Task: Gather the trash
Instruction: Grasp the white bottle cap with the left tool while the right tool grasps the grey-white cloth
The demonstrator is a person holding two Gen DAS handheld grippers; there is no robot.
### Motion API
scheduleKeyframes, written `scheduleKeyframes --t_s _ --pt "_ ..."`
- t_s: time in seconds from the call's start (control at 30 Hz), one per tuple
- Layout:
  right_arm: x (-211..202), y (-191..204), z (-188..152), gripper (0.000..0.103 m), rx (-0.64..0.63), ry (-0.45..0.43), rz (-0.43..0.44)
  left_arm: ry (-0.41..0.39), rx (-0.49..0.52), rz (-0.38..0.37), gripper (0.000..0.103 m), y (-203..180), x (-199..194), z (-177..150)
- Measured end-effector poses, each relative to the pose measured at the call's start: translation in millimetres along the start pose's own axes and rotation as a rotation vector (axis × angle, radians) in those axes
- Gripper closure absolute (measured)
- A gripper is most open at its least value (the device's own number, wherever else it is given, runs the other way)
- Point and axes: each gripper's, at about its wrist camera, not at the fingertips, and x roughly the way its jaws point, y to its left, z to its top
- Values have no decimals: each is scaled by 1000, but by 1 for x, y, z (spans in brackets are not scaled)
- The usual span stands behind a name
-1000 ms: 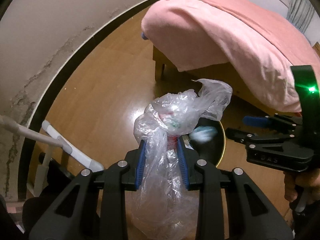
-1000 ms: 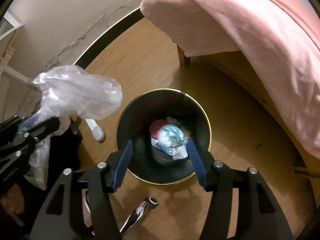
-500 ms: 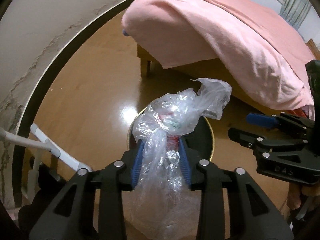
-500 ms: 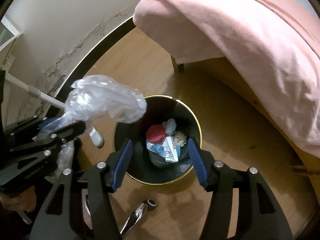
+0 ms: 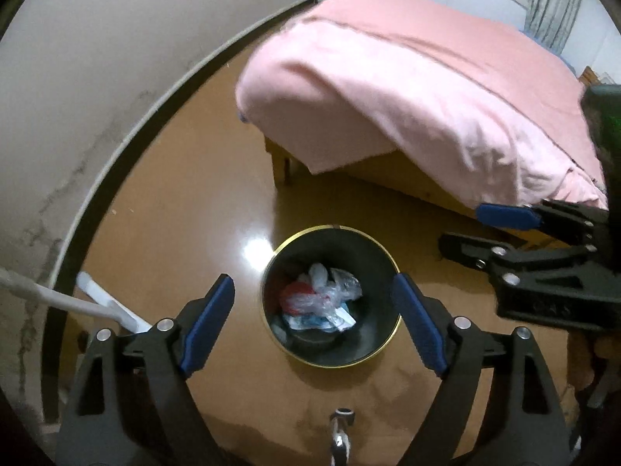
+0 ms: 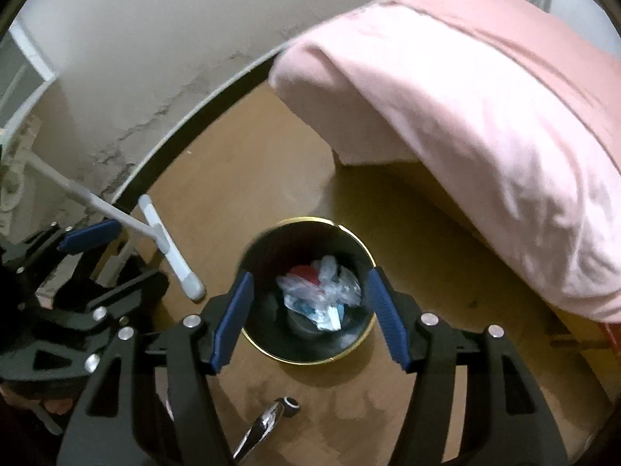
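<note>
A black bin with a gold rim (image 5: 295, 250) (image 6: 310, 363) stands on the wooden floor under both grippers. A crumpled clear plastic bag (image 5: 333, 295) (image 6: 326, 289) lies inside it on top of red, white and blue trash. My left gripper (image 5: 312, 283) (image 6: 141, 252) hovers above the bin, its jaws opening wide with nothing between them. My right gripper (image 6: 310, 275) (image 5: 462, 227) hangs over the bin too, open and empty, its jaws easing slightly wider.
A bed with a pink blanket (image 5: 407, 89) (image 6: 485, 116) fills the far right, its wooden leg (image 5: 283, 167) near the bin. A white mop (image 6: 170, 248) (image 5: 108, 303) leans by the stained wall and dark baseboard. A chrome part (image 6: 268, 423) sits on the floor below.
The left gripper spread its jaws and let go of the plastic bag, which now lies in the bin. Both grippers rose, so the bin looks smaller and farther.
</note>
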Motion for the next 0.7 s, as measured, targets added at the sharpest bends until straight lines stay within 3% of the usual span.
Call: scheduleKeyframes --t_s 0.13,0.27,0.47,0.57,0.7 --pt "-35 36 18 41 -59 -54 39 -77 18 30 19 12 -75 -9" --pt "-77 97 38 40 -164 -115 100 -181 29 159 15 45 -164 -31" --pt "-129 247 51 39 -414 -152 273 -266 -235 383 14 171 -288 -109" --pt "-143 335 45 39 -572 -140 357 -243 -415 552 14 253 -338 -171" --pt "-154 444 33 39 -769 -112 449 -200 -641 678 14 344 -389 -243"
